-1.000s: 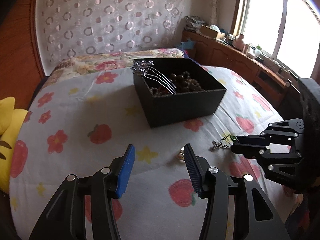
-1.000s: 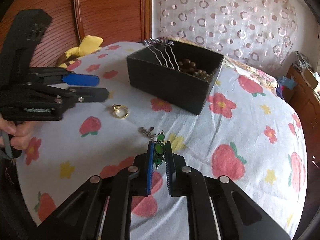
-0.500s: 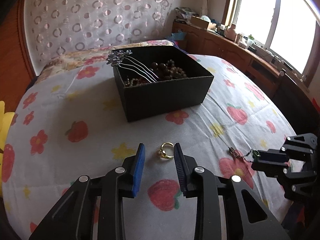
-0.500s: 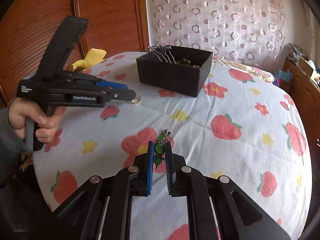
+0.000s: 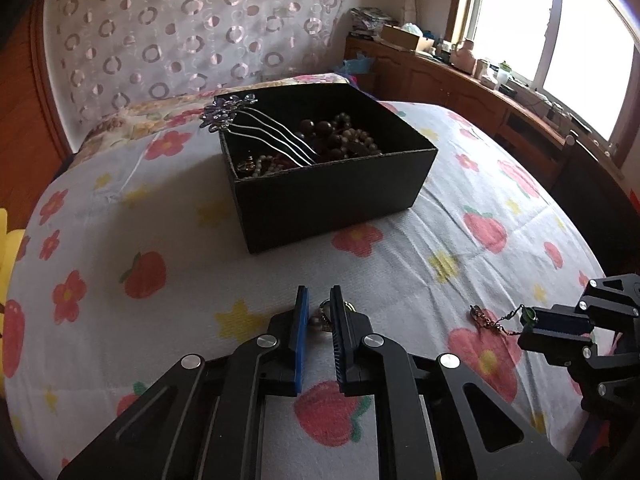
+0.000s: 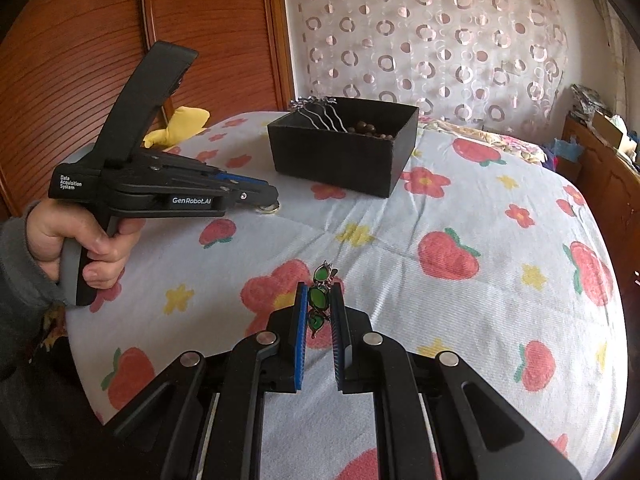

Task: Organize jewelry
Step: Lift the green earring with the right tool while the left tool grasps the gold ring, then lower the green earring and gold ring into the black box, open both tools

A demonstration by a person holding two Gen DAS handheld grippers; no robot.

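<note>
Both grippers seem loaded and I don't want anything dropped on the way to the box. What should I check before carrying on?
1. Left gripper closed on the gold ring: ok.
2. Ring lifted off the strawberry-print bedsheet: cannot tell.
3. Right gripper clamped on the green-stone earring: ok.
4. Earring's chain hanging free, may snag: not ok.
5. Black cardboard box open on top: ok.
6. Silver hairpins leaning over the box rim, blocking part of it: not ok.

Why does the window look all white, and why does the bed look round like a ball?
Left wrist view: the bright window is overexposed by daylight, so nothing outside shows. Both views: the fisheye lens bends straight lines, so the strawberry-print white bedspread bulges and the corners go dark.
</note>
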